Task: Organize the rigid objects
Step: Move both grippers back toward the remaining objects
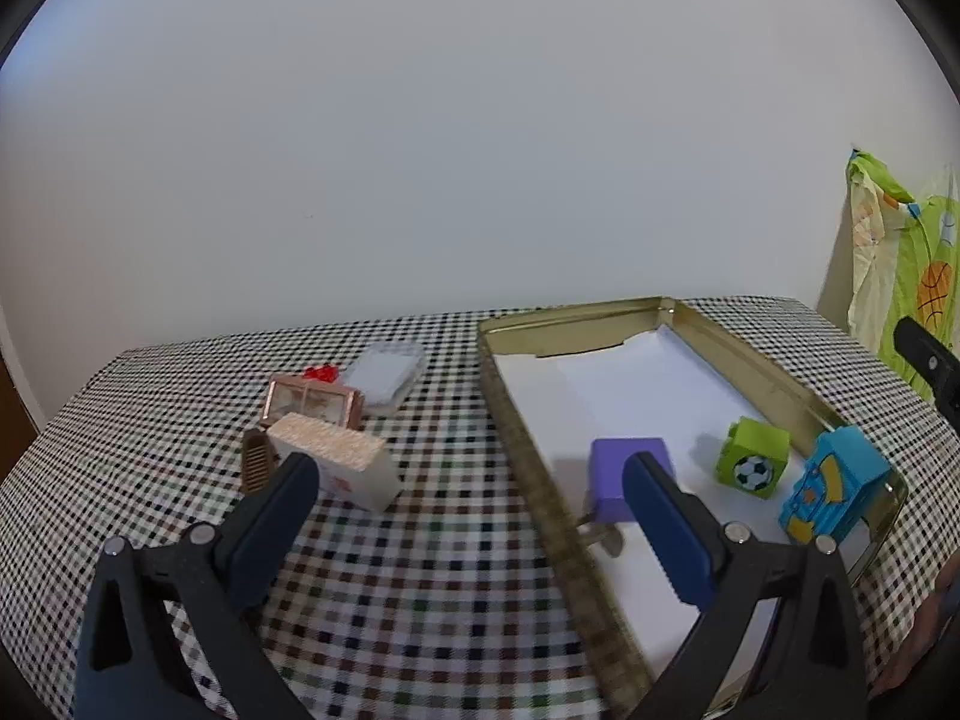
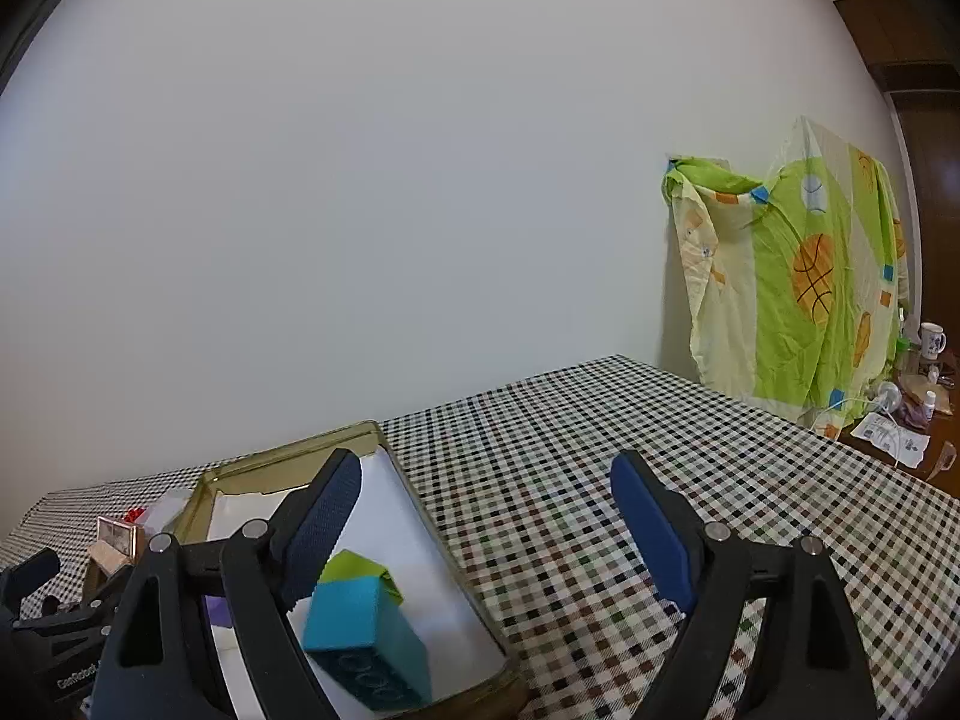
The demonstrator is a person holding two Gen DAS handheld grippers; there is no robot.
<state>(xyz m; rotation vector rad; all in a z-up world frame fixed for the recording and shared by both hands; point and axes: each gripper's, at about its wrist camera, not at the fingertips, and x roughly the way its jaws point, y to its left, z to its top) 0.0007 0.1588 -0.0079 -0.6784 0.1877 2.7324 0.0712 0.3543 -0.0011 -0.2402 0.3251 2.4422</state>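
Note:
A gold tin tray [image 1: 522, 450] lined with white paper holds a purple block [image 1: 612, 474], a green block with a football print [image 1: 753, 465] and a blue block [image 1: 834, 492]. My left gripper [image 1: 471, 480] hangs open above the tray's left wall, nothing between its fingers. Left of it lie a beige box [image 1: 342, 465], a rose-gold framed box [image 1: 312, 405], a clear plastic box [image 1: 387, 378], a small red thing [image 1: 321, 372] and a brown slotted piece [image 1: 257, 468]. My right gripper [image 2: 486, 471] is open and empty over the tray's right wall [image 2: 420, 510], above the blue block [image 2: 366, 636] and green block [image 2: 360, 567].
The checked tablecloth [image 2: 660, 450] runs to the table's right edge. Beyond it a green patterned sheet [image 2: 798, 282] hangs by the wall, and a side surface carries a mug [image 2: 933, 341] and papers. A small metal piece [image 1: 603, 534] lies by the purple block. The right gripper's finger [image 1: 930, 360] shows at the right edge.

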